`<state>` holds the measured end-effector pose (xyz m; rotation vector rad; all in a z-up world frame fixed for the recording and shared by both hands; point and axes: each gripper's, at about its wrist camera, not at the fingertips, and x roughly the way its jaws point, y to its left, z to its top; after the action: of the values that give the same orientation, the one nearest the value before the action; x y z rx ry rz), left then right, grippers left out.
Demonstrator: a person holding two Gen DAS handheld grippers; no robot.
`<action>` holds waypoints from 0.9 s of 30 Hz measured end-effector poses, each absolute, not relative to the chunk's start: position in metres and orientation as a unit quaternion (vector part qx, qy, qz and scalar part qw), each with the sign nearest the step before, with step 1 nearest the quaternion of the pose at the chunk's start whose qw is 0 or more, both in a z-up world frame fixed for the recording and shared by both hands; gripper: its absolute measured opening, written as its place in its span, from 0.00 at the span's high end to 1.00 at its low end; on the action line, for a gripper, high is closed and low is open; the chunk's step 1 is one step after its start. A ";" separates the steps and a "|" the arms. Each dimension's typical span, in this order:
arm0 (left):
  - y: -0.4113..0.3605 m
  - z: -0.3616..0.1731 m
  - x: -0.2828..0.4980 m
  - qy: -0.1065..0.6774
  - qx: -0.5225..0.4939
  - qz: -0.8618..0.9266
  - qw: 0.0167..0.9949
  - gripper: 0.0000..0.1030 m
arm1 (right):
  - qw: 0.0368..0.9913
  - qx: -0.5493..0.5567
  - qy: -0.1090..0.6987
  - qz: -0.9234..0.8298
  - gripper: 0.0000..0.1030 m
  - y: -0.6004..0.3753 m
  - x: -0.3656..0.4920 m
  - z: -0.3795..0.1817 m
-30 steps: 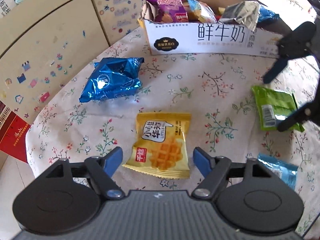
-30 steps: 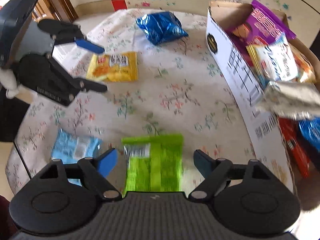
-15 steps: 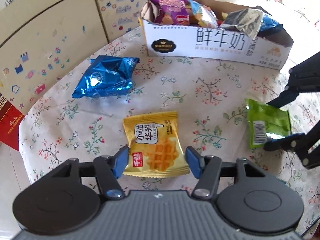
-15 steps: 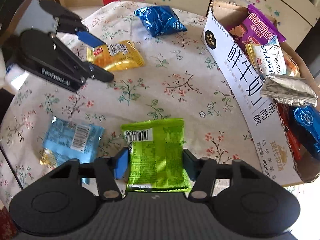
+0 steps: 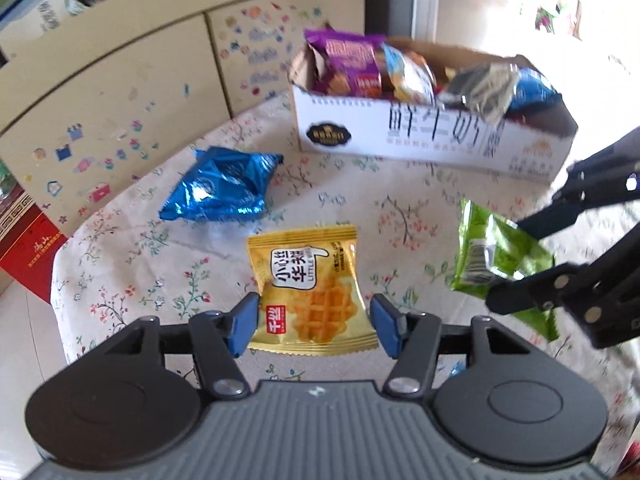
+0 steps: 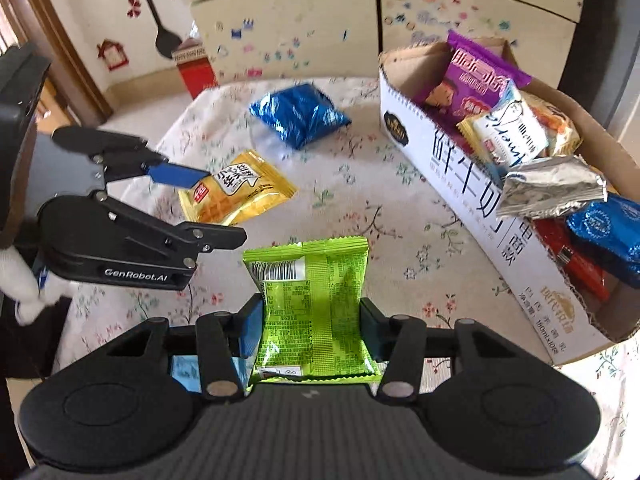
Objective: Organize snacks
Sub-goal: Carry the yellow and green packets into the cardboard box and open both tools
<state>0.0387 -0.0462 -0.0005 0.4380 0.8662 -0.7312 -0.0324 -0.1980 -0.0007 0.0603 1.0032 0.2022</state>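
Observation:
My left gripper (image 5: 314,326) is shut on a yellow waffle packet (image 5: 308,292) and holds it lifted above the floral tablecloth; it also shows in the right wrist view (image 6: 236,190). My right gripper (image 6: 312,326) is shut on a green snack packet (image 6: 316,304), also lifted; it shows in the left wrist view (image 5: 496,256). The white cardboard box (image 5: 436,140) with several snack packets stands at the far side of the table, to my right in the right wrist view (image 6: 472,184).
A blue foil packet (image 5: 220,190) lies on the cloth left of the box. A light blue packet (image 6: 184,372) lies under my right gripper. The round table's edge (image 5: 60,280) drops off at the left. A cabinet with stickers (image 5: 120,100) stands behind.
Both grippers closed on their packets and lifted them off the table. The yellow and green packets now hang tilted between the fingers.

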 end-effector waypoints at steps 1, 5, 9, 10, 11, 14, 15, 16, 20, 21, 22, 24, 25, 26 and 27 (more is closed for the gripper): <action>-0.045 0.002 0.037 0.405 0.200 -0.342 0.824 0.42 | 0.873 0.032 0.477 0.096 0.45 -0.199 -0.031 -0.001; -0.042 0.008 0.034 0.397 0.185 -0.333 0.835 0.42 | 0.880 0.034 0.466 0.088 0.45 -0.201 -0.031 0.004; -0.039 0.012 0.034 0.392 0.172 -0.327 0.843 0.42 | 0.885 0.044 0.456 0.081 0.45 -0.206 -0.031 0.009; -0.038 0.013 0.035 0.391 0.170 -0.325 0.844 0.42 | 0.887 0.046 0.453 0.079 0.45 -0.207 -0.031 0.010; -0.038 0.014 0.036 0.391 0.167 -0.324 0.845 0.42 | 0.888 0.048 0.451 0.078 0.45 -0.208 -0.032 0.012; -0.037 0.019 0.038 0.386 0.151 -0.319 0.852 0.42 | 0.894 0.056 0.440 0.070 0.45 -0.214 -0.031 0.017; -0.037 0.022 0.039 0.382 0.146 -0.318 0.855 0.42 | 0.895 0.059 0.436 0.068 0.45 -0.216 -0.031 0.018; -0.037 0.025 0.040 0.378 0.140 -0.317 0.859 0.42 | 0.897 0.064 0.431 0.066 0.45 -0.218 -0.030 0.021; -0.036 0.036 0.043 0.366 0.116 -0.309 0.870 0.42 | 0.904 0.076 0.416 0.060 0.45 -0.224 -0.029 0.028; -0.036 0.038 0.044 0.365 0.111 -0.305 0.873 0.42 | 0.906 0.079 0.413 0.058 0.45 -0.225 -0.028 0.030; -0.036 0.040 0.046 0.364 0.106 -0.302 0.875 0.42 | 0.907 0.080 0.409 0.057 0.45 -0.225 -0.028 0.032; -0.037 0.044 0.048 0.360 0.096 -0.294 0.880 0.42 | 0.911 0.083 0.401 0.055 0.45 -0.227 -0.028 0.037; -0.038 0.045 0.050 0.358 0.090 -0.291 0.882 0.42 | 0.912 0.085 0.397 0.053 0.45 -0.228 -0.028 0.039; -0.038 0.047 0.051 0.357 0.083 -0.288 0.885 0.42 | 0.915 0.085 0.392 0.051 0.45 -0.229 -0.028 0.042; -0.038 0.049 0.053 0.355 0.073 -0.286 0.887 0.42 | 0.917 0.086 0.386 0.048 0.45 -0.230 -0.027 0.046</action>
<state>0.0534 -0.0380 0.0488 0.1510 0.7386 -0.5952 -0.0275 -0.2305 0.0457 0.1764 0.7935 0.0997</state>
